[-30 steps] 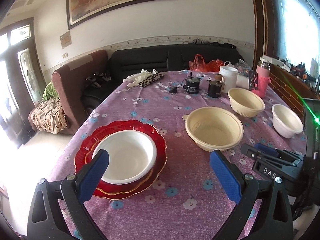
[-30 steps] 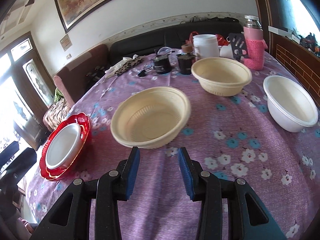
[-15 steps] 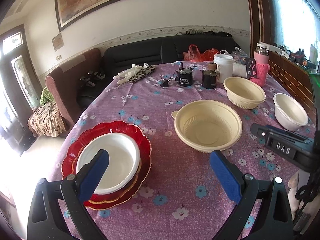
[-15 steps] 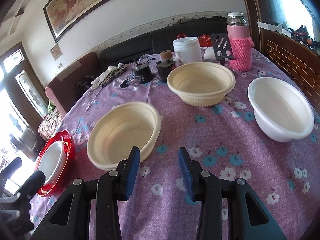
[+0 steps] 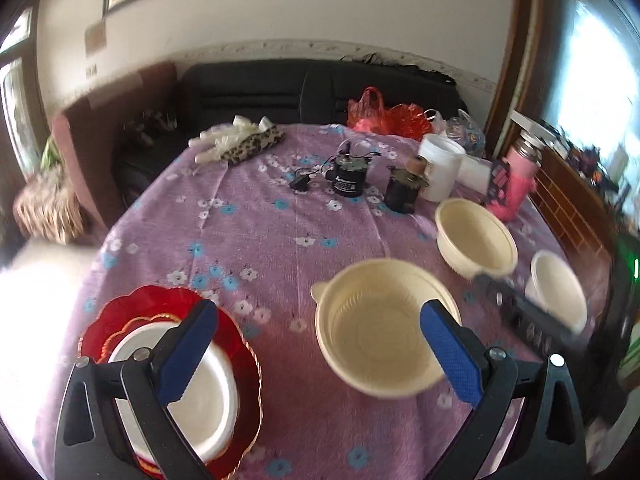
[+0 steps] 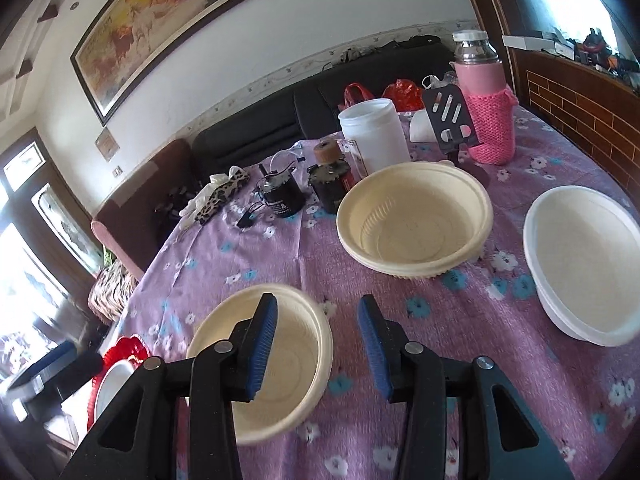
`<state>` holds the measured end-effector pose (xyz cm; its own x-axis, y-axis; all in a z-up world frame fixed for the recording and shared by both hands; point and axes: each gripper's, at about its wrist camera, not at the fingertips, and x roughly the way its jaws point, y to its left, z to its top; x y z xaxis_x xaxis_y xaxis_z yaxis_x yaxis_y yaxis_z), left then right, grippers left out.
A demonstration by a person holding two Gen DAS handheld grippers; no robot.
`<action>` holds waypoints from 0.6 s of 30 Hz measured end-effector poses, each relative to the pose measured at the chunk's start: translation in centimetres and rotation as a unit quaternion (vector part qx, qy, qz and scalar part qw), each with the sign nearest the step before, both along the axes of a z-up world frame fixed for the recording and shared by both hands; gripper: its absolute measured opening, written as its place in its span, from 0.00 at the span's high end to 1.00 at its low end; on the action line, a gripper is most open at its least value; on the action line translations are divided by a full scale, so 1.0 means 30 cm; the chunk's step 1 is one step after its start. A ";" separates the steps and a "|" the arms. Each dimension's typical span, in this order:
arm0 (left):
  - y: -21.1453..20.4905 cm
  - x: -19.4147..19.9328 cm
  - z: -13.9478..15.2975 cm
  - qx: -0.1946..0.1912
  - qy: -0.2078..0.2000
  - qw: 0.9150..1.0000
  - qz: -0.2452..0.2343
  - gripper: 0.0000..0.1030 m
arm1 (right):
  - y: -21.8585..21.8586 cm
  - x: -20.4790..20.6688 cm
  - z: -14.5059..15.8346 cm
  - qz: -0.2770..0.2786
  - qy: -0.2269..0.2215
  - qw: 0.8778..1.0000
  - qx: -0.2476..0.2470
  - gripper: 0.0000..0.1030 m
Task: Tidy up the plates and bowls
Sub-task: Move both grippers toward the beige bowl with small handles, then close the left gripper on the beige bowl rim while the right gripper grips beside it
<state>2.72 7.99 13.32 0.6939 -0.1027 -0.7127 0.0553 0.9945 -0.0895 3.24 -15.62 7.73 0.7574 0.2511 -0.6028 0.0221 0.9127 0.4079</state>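
Fingers of the left gripper and the right gripper are spread, grasping nothing. Nearest cream bowl sits on the worktop, beside the red plate carrying a white bowl.

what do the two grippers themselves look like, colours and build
Both match: the left gripper and right gripper have matte black plastic frames with triangular cut-outs and silver pivot pins. Each finger ends in a blue textured pad. The right gripper's black body, seen from the left wrist camera, carries blurred pale lettering. No cables or sleeves show.
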 end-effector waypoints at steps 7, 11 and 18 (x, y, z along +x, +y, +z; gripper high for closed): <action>0.001 0.164 -0.118 -0.045 0.067 0.997 0.007 0.02 | -0.024 0.059 -0.118 0.013 0.044 0.999 0.013 0.54; -0.030 0.235 -0.204 -0.054 0.103 0.993 0.006 0.02 | -0.013 0.075 -0.146 0.028 0.057 0.998 0.016 0.54; -0.092 0.286 -0.292 -0.038 0.127 0.991 -0.008 0.02 | 0.038 0.082 -0.180 0.051 0.068 0.996 -0.004 0.54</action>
<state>11.29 5.21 4.57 0.4909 -0.1729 -0.8539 0.0368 0.9834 -0.1779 5.71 -14.49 2.34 0.6395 0.3170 -0.7004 -0.0167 0.9166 0.3996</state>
